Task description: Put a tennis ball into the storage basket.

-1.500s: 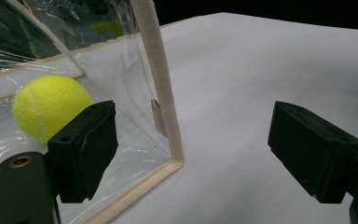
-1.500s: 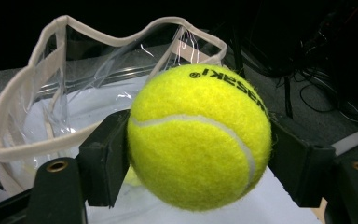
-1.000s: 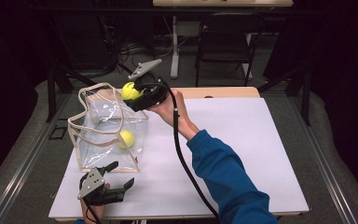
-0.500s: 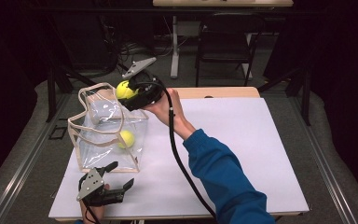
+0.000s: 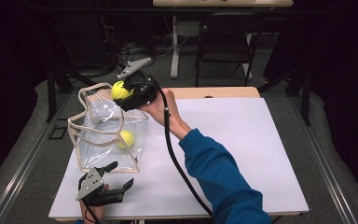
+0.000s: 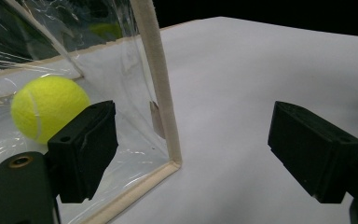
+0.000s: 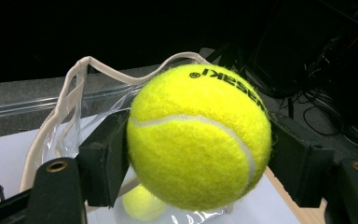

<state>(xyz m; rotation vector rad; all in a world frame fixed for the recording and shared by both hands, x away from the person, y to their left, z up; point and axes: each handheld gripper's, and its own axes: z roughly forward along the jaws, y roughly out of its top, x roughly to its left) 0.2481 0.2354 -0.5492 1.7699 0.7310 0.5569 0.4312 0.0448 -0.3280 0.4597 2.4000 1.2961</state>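
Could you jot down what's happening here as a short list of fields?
Right tongs: shut on a yellow tennis ball, held above the bag's open top
Left tongs: open, holding nothing, low by the bag's near corner
Bag: clear plastic, cream trim, standing on the table
Inside the bag: a second tennis ball

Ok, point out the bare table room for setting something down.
The white table is bare from the blue sleeve to its right edge, front to back. It is crowded at left: the clear bag, the right claw gripping a tennis ball over it, the left claw in front.
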